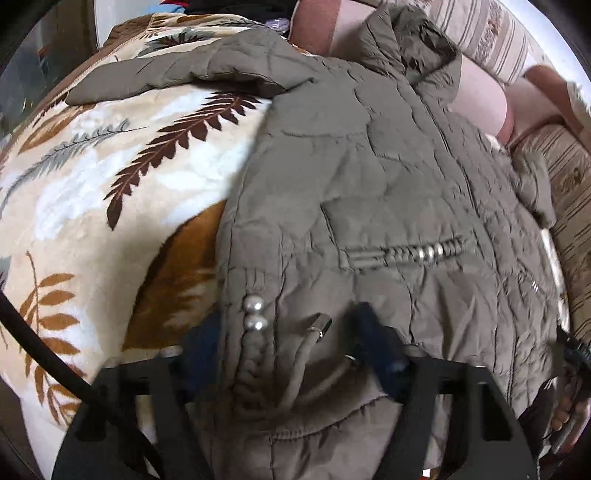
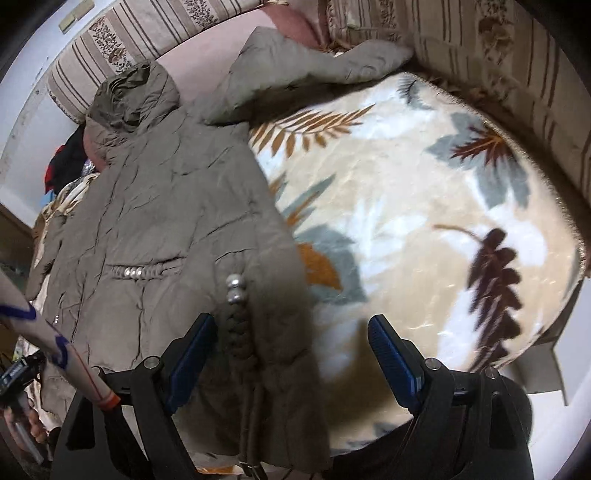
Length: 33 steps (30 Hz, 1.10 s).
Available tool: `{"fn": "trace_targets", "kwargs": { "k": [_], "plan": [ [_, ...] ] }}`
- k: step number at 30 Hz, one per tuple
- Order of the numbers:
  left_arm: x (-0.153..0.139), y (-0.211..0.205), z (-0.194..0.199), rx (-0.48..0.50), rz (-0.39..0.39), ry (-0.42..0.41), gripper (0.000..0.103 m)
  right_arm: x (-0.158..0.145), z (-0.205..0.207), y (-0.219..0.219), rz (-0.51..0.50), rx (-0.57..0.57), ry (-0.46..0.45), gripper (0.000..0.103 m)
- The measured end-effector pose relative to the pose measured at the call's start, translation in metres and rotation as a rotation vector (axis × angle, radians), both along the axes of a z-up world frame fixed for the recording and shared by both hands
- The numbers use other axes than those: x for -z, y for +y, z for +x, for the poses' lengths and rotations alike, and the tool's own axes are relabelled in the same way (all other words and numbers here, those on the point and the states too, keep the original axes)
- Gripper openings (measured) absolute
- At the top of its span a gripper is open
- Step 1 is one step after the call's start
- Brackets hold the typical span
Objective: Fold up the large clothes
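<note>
A khaki quilted jacket [image 1: 369, 166] [image 2: 166, 203] lies spread front-up on a leaf-patterned blanket [image 1: 92, 184] [image 2: 406, 184], hood toward the sofa back. My left gripper [image 1: 291, 343] stands over the jacket's hem corner. The hem, its silver beads [image 1: 253, 312] and a drawstring [image 1: 306, 354] lie between the blue pads, which do not clearly press on the fabric. My right gripper [image 2: 291, 354] is open over the other hem corner. The jacket's edge and a braided trim [image 2: 240, 332] lie between its fingers; the right pad is over bare blanket.
Striped sofa cushions [image 1: 491, 33] [image 2: 517, 55] ring the blanket at the back and side. A pink cushion [image 1: 317, 26] sits behind the hood. Dark and red clothes [image 2: 62, 162] are piled at the far left. A person's sleeve [image 2: 37, 332] shows at the lower left.
</note>
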<state>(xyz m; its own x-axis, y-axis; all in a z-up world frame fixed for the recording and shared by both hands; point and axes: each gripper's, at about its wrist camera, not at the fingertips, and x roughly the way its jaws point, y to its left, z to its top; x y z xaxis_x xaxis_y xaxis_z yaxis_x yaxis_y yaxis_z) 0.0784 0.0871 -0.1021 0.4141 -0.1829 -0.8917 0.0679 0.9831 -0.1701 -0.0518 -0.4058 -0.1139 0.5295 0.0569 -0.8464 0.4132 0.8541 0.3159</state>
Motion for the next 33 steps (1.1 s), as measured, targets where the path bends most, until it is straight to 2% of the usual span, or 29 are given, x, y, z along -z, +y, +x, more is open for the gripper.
{"fn": "trace_targets", "kwargs": {
  "k": [3,4,7,10,14,17,20,21,22,24,26,29,33],
  "plan": [
    [-0.005,0.001,-0.005,-0.014,-0.009,0.002,0.048,0.003,0.006,0.004,0.059,-0.062,-0.003,0.030],
    [-0.006,0.003,-0.007,-0.022,-0.019,0.004,0.047,0.001,0.007,0.005,0.044,-0.070,-0.004,0.025],
    [-0.011,-0.003,-0.015,-0.021,-0.017,0.009,0.044,-0.004,0.006,0.005,0.018,-0.085,-0.008,0.022],
    [-0.013,-0.016,-0.025,0.008,0.014,0.008,0.043,-0.005,0.001,-0.005,0.007,-0.070,-0.008,0.021],
    [-0.016,-0.030,-0.038,0.025,0.105,-0.013,0.044,-0.005,0.002,-0.013,-0.006,-0.056,-0.004,0.022],
    [-0.025,-0.023,-0.041,-0.004,0.110,-0.031,0.045,-0.013,0.001,-0.011,-0.065,-0.044,-0.003,0.034],
    [-0.040,-0.012,-0.047,-0.038,0.098,-0.067,0.047,-0.029,-0.004,-0.009,-0.135,-0.029,-0.020,0.054],
    [-0.049,-0.008,-0.049,-0.049,0.101,-0.091,0.048,-0.039,-0.007,-0.008,-0.164,-0.017,-0.040,0.064],
    [-0.056,-0.006,-0.051,-0.058,0.107,-0.109,0.049,-0.046,-0.010,-0.007,-0.179,-0.009,-0.056,0.067],
    [-0.070,-0.004,-0.054,-0.074,0.129,-0.152,0.056,-0.063,-0.013,-0.003,-0.199,-0.004,-0.092,0.068],
    [-0.085,-0.003,-0.056,-0.086,0.147,-0.188,0.061,-0.082,-0.012,0.004,-0.173,-0.020,-0.137,0.068],
    [-0.112,-0.004,-0.059,-0.101,0.167,-0.245,0.066,-0.106,-0.004,0.020,-0.117,-0.074,-0.194,0.069],
    [-0.151,-0.008,-0.062,-0.106,0.229,-0.339,0.074,-0.137,0.021,0.063,-0.108,-0.187,-0.249,0.071]
  ]
}}
